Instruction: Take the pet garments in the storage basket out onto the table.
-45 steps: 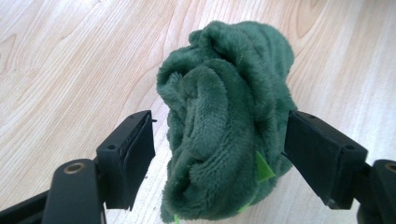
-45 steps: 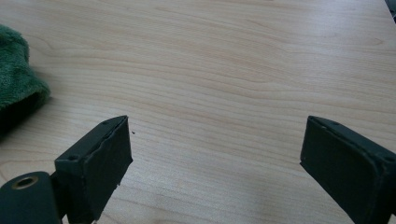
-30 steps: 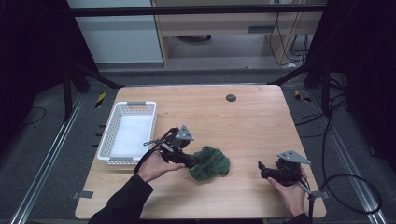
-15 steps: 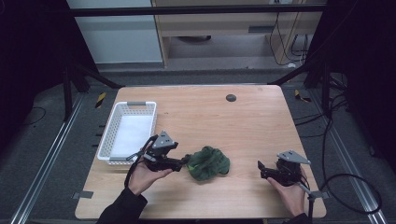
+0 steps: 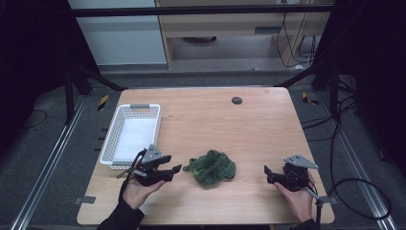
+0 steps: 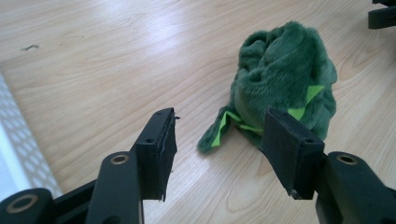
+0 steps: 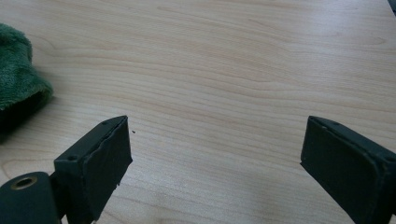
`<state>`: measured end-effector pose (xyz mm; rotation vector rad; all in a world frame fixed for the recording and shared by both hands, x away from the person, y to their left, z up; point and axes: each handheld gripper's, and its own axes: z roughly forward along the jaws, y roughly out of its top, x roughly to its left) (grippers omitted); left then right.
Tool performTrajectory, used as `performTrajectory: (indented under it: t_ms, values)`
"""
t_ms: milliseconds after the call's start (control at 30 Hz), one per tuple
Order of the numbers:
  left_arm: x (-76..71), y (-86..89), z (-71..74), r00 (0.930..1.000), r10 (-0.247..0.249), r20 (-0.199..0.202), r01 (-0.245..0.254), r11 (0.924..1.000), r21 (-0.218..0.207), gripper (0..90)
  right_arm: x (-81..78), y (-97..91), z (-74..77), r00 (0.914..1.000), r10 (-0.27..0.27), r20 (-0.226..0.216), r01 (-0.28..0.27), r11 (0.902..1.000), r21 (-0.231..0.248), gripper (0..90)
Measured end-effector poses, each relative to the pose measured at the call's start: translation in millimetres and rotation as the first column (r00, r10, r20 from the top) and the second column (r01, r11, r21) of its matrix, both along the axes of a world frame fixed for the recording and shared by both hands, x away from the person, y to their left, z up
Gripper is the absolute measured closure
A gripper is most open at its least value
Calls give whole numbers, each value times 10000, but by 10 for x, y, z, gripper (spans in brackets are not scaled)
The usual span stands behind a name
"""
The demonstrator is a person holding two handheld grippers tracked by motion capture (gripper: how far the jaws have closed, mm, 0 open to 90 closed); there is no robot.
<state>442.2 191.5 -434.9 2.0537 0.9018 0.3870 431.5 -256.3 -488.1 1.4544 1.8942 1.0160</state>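
A crumpled dark green plush cloth (image 5: 210,167) with bright green trim lies on the wooden table (image 5: 230,129) near its front. My left gripper (image 5: 176,168) rests just left of the cloth, open, jaws pointing at it with a small gap. In the left gripper view the green cloth (image 6: 280,84) lies just beyond the open left gripper (image 6: 219,133), nothing between the jaws. My right gripper (image 5: 267,172) sits at the front right, open, pointing left toward the cloth. The right gripper (image 7: 215,140) stands wide over bare wood, with the cloth's edge (image 7: 18,79) at far left.
A white plastic basket (image 5: 130,134) stands at the table's left edge, behind my left hand. A small dark round hole (image 5: 236,100) marks the table's far middle. Cables run along the floor to the right.
My left gripper has let go of the cloth and drawn back to the left, leaving it on the table. The right gripper has stayed put.
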Motion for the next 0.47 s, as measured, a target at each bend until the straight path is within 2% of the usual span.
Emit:
performTrajectory:
  t_ms: [167,367,467]
  values:
    - [-74,115,-123,9997,234,34,-235,9995,203,431,-9,-9,-4,10000,-1,46,1,10000,-10,84]
    - [-136,284,-227,9976,685,-37,-684,9975,191,410,-21,-5,-4,9999,-42,98,41,10000,87,79]
    - [-173,349,-258,9969,778,-96,-776,9968,173,392,-19,-15,-17,9999,-64,147,65,10000,-31,79]
